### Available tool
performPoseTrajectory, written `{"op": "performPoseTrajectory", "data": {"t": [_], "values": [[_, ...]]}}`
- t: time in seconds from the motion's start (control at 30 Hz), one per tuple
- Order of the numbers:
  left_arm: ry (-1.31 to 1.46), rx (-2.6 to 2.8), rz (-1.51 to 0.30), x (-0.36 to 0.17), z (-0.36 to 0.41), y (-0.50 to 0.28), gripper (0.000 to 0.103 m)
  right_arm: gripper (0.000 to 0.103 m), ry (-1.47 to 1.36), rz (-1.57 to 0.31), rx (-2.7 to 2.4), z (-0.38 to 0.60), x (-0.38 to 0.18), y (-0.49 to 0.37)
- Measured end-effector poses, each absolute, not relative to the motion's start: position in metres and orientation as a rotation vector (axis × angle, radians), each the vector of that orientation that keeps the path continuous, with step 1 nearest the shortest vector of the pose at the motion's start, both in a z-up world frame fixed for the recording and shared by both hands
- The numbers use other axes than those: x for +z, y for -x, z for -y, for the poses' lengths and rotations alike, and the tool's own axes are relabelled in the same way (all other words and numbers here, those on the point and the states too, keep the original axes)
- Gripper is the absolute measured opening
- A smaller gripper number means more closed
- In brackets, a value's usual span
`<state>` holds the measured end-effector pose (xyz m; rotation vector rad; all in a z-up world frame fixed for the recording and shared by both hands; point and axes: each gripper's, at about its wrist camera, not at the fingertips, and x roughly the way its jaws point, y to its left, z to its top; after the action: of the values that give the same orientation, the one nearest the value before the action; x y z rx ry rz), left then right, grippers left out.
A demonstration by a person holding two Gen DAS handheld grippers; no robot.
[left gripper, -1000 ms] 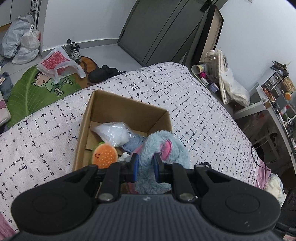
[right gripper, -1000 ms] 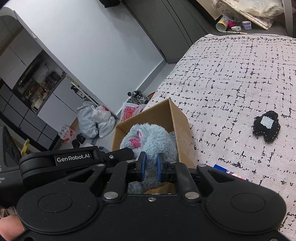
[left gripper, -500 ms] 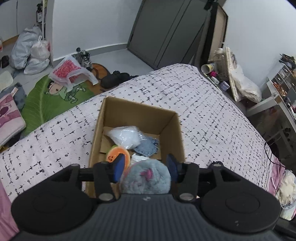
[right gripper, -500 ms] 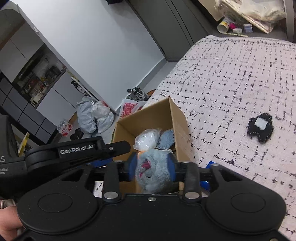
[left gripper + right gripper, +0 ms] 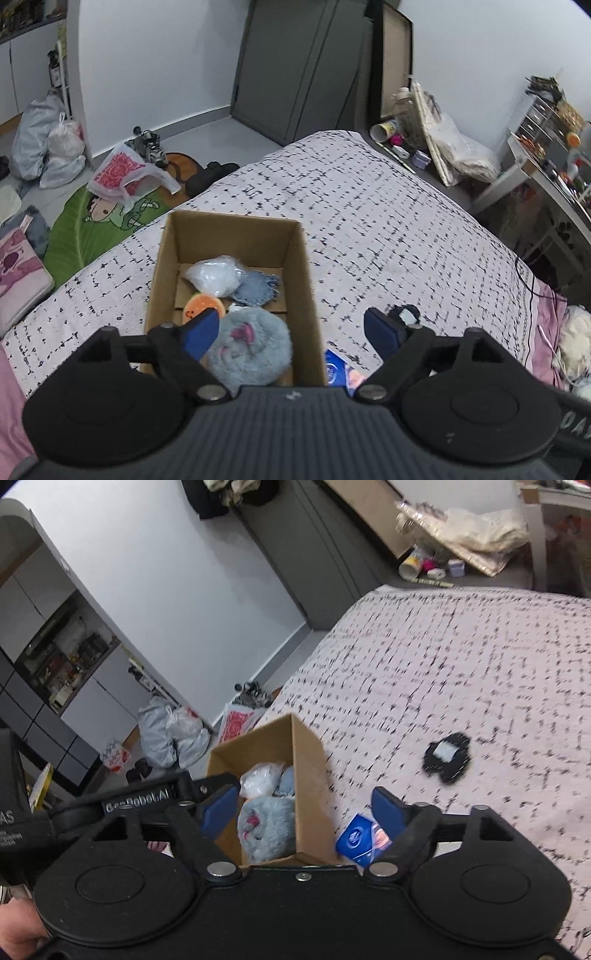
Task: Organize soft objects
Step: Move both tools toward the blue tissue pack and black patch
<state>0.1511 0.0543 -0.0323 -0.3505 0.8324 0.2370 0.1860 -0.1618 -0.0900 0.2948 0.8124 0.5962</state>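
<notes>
Hovering wide open over a cardboard box [image 5: 306,266] on the bed [image 5: 406,240], both grippers hold nothing.

From left: the left gripper [image 5: 291,332] spread apart; below it the grey-blue plush toy [image 5: 251,349] inside the box's near end; the right gripper [image 5: 304,808] likewise spread; then a blue packet [image 5: 356,840] just beside the box, a black patch [image 5: 447,758] further right.

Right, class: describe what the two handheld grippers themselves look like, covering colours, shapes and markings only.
Both are matte black. The left gripper has a ribbed dark grey body, two round discs, silver pivot screws and blue finger pads. The right gripper has a smooth black body with the same discs, screws and blue pads. White "GenRobot.AI" lettering shows on the left gripper's side in the right wrist view.
</notes>
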Motion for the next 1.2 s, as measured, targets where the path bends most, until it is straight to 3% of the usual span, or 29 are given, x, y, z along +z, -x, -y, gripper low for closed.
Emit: {"op": "performPoseTrajectory", "data": {"t": [0.43, 1.2], "values": [[0.298, 0.212, -0.819, -0.019, 0.001, -0.147, 0.088, 0.094, -0.358, -0.793, 0.534, 0.227, -0.08, -0.184], [0.202, 0.167, -0.872, -0.028, 0.072, -0.161, 0.088, 0.098, -0.462, -0.794, 0.48, 0.323, -0.09, -0.188]]}}
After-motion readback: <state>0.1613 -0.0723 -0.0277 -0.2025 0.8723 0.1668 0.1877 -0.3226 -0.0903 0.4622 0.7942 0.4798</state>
